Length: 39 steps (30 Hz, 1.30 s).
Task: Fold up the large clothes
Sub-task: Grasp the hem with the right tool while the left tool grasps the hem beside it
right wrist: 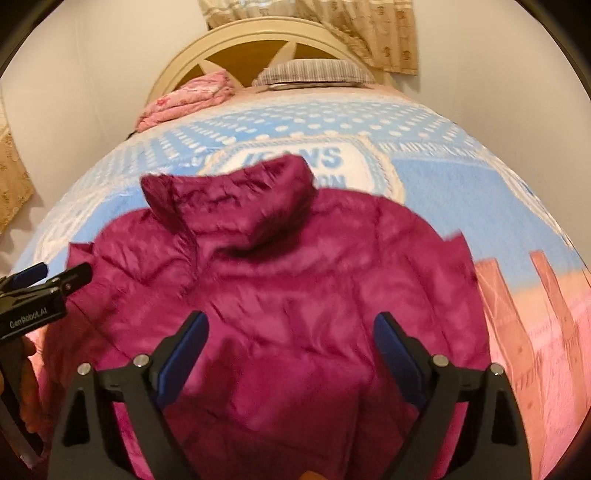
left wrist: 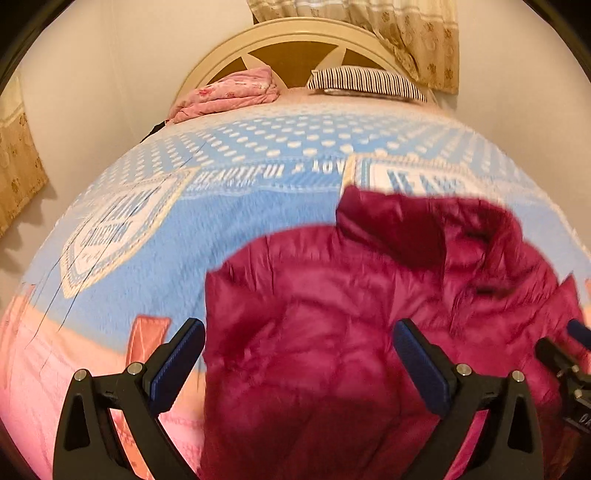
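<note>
Nearest the lens in the left wrist view, the left tool (left wrist: pixel 299 343) fills the bottom of the frame with its jaws wide apart and nothing between them but the cloth below; in the right wrist view the right tool (right wrist: pixel 291 332) sits the same way at the bottom centre, jaws spread, gripping nothing. Just beyond both lies the jacket (right wrist: pixel 280 280), a puffy magenta quilted garment, spread over the blanket (left wrist: pixel 155 236) on the bed, filling the lower middle of each frame. Its collar (right wrist: pixel 236 192) stands up at the far end, toward the upper middle of the right view. The body looks largely flat and opened out, though the blur makes it hard to tell where the sleeves lie or whether one is tucked in. By my reading the folding has hardly begun: the garment is laid out, no clear fold shows, and the sleeves and the halving of the body remain to do. Farther off, at the top of the frame, a folded pink quilt (left wrist: pixel 236 92) and a striped pillow (left wrist: pixel 365 83) rest against the rounded headboard (left wrist: pixel 295 37), with a curtain (left wrist: pixel 413 33) behind.
</note>
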Each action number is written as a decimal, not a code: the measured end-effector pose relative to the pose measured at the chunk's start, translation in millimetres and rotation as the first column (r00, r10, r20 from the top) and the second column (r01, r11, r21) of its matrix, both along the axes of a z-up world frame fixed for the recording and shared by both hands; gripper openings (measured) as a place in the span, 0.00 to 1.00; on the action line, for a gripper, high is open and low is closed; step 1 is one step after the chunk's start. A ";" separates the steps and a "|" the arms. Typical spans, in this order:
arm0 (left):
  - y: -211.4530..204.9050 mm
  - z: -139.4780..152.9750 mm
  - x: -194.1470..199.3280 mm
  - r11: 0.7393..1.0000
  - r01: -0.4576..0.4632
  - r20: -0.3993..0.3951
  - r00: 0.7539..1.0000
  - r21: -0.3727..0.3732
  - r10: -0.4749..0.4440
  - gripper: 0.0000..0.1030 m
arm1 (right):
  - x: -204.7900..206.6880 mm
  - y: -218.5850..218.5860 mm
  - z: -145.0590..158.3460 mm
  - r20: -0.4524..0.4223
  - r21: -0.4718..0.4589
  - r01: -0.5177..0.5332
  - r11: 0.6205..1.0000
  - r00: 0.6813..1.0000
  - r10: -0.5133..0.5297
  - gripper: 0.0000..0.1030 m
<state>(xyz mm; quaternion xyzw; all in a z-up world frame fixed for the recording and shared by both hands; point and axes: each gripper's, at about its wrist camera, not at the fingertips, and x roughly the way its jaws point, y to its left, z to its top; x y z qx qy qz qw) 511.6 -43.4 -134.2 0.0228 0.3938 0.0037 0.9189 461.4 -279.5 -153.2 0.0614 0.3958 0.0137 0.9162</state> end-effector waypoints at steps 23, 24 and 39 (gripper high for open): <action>-33.8 -13.6 140.1 0.992 0.122 -0.096 0.988 0.033 -0.118 0.63 | 130.4 -32.1 -1.0 -0.085 -0.103 -0.074 0.992 0.994 0.065 0.36; -35.6 -15.8 140.4 0.990 0.140 -0.112 0.984 0.021 -0.136 0.45 | 127.4 -30.4 -2.2 -0.083 -0.116 -0.085 0.990 0.994 0.076 0.25; -25.6 -21.2 66.0 0.977 0.196 -0.026 0.980 0.087 -0.195 0.11 | 70.2 -34.3 -1.9 -0.018 -0.212 -0.121 0.970 0.993 0.119 0.07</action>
